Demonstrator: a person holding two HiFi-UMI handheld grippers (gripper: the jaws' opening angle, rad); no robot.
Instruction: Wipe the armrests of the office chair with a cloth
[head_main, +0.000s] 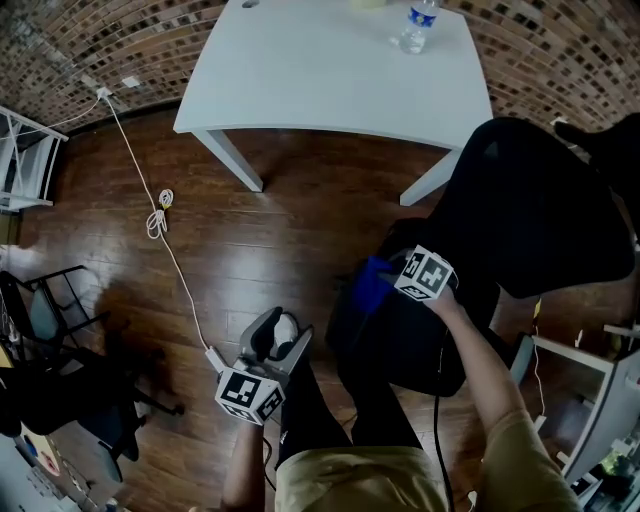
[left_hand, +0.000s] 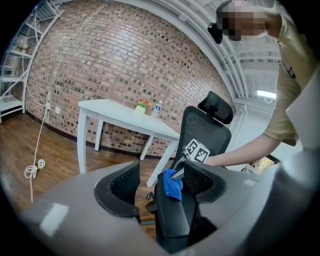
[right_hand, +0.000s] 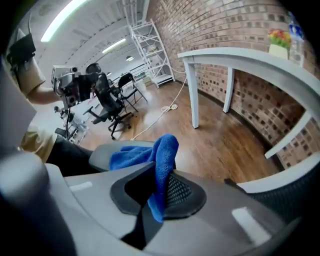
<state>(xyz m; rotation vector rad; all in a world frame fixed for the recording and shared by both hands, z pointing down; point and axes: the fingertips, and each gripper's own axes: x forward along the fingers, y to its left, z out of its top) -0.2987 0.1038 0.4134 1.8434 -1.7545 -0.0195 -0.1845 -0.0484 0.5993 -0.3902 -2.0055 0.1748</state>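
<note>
Overhead, the right gripper holds a blue cloth on the chair armrest; the left gripper hangs apart over the floor; left gripper view: jaws spread, empty; right gripper view: jaws pinch the cloth.

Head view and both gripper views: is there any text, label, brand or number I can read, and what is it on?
No legible text in any view.
Clear plastic water bottle on the white table: label too small and blurred to read.
Cubes on the left gripper and right gripper: only black-and-white square patterns, no letters or digits.
</note>
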